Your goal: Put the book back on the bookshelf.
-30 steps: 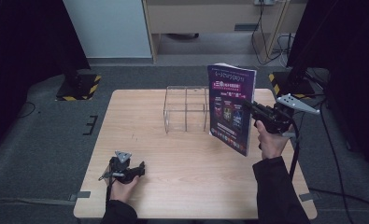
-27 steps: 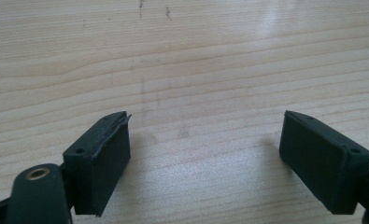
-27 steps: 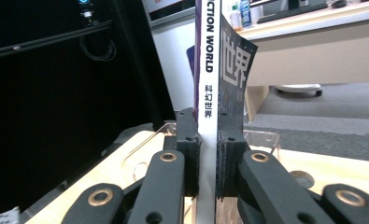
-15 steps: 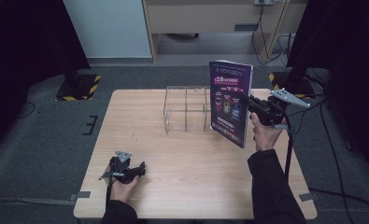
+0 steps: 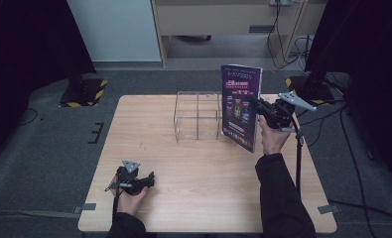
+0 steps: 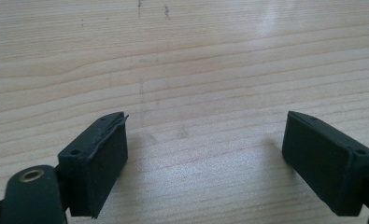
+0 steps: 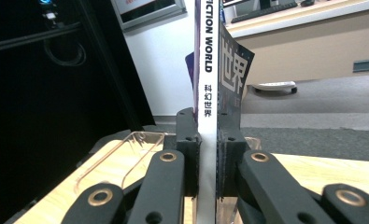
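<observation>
The table (image 5: pixel 193 198) lies bare across its near half and whole left side, so a hand could pass freely there. The clear rack (image 5: pixel 197 116) stands at the far middle. Just right of it the upright magazine (image 5: pixel 240 106) blocks that side, seemingly close against the rack's right wall.
</observation>
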A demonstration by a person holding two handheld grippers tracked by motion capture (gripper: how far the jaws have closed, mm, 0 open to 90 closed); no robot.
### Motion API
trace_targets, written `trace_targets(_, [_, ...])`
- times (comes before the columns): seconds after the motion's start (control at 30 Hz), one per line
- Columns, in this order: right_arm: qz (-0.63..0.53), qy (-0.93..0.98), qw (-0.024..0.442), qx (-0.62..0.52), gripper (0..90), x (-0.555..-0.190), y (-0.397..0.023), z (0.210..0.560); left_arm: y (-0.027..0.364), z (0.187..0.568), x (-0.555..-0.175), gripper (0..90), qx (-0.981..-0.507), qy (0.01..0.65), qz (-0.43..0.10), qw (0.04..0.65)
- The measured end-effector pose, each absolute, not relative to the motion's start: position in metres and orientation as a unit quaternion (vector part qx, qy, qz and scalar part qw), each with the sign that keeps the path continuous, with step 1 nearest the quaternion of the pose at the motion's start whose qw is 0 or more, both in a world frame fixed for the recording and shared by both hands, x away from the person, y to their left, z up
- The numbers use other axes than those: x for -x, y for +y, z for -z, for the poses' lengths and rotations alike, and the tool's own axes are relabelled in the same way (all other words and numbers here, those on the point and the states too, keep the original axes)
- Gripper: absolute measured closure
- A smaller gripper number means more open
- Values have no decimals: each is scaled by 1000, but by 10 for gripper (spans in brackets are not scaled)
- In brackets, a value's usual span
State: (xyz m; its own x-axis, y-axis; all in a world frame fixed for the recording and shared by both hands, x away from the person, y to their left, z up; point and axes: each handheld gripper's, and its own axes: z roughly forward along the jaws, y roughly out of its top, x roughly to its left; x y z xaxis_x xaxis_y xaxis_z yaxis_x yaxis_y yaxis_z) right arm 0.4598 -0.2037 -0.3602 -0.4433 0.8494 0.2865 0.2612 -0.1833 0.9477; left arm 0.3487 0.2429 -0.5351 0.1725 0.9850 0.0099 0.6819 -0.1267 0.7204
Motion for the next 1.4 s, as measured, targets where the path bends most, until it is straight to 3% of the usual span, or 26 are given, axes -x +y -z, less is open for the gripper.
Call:
trace_targets(0.67, [-591,601,258,-473,829,-485,-183,377,243,535,-349,132,-706,590,-255,297])
trace_targets(1.4, [-579,624,260,-456,826,-472,-182,381,243,535,-349,132,-706,590,-256,297])
